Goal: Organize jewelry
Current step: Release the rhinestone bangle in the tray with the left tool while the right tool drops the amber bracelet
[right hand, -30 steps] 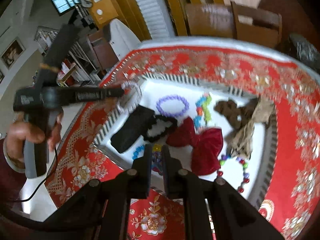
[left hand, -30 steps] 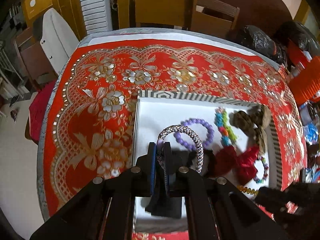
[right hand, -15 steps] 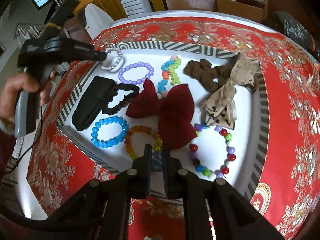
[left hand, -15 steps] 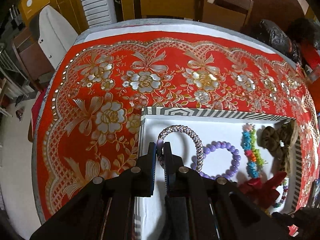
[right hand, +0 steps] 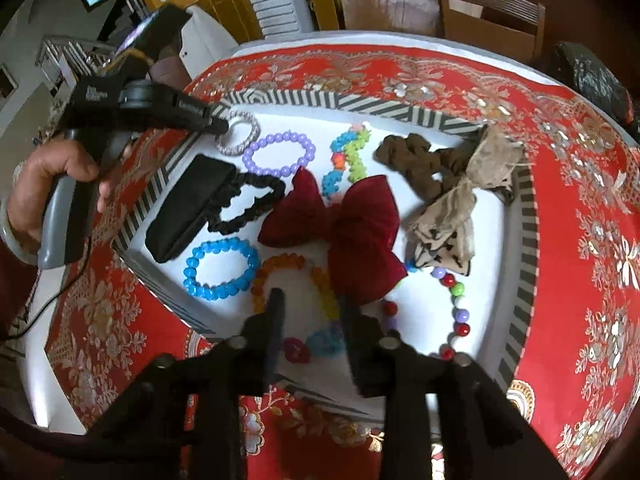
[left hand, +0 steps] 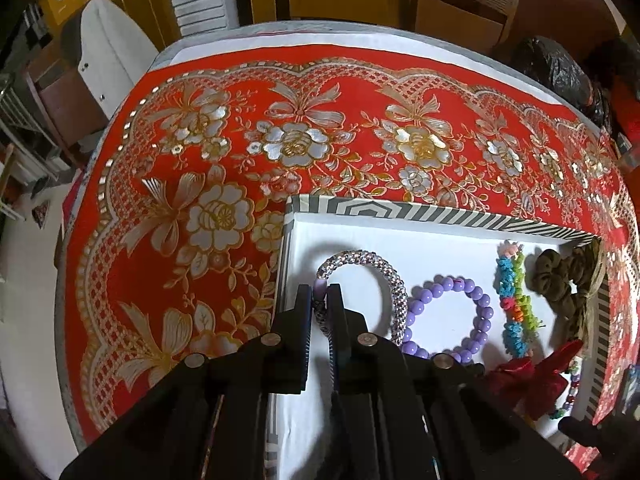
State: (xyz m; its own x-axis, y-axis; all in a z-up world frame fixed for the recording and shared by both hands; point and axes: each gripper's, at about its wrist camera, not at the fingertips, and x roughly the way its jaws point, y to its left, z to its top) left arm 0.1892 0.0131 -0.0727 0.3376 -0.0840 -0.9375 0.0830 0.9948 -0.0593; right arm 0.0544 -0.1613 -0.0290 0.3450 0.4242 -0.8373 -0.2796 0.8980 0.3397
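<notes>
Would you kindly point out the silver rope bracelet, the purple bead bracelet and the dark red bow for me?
silver rope bracelet [left hand: 362,258]: left wrist view, top of its arc.
purple bead bracelet [right hand: 280,137]: right wrist view, beads on its far side.
dark red bow [right hand: 362,216]: right wrist view, its right-hand loop.

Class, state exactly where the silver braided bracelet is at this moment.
The silver braided bracelet is pinched in the left gripper at the tray's far-left corner, beside the purple bead bracelet.

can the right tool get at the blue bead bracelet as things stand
Probably yes: the right tool is open above the tray's near edge, and the blue bead bracelet lies flat just to its left, uncovered.
</notes>
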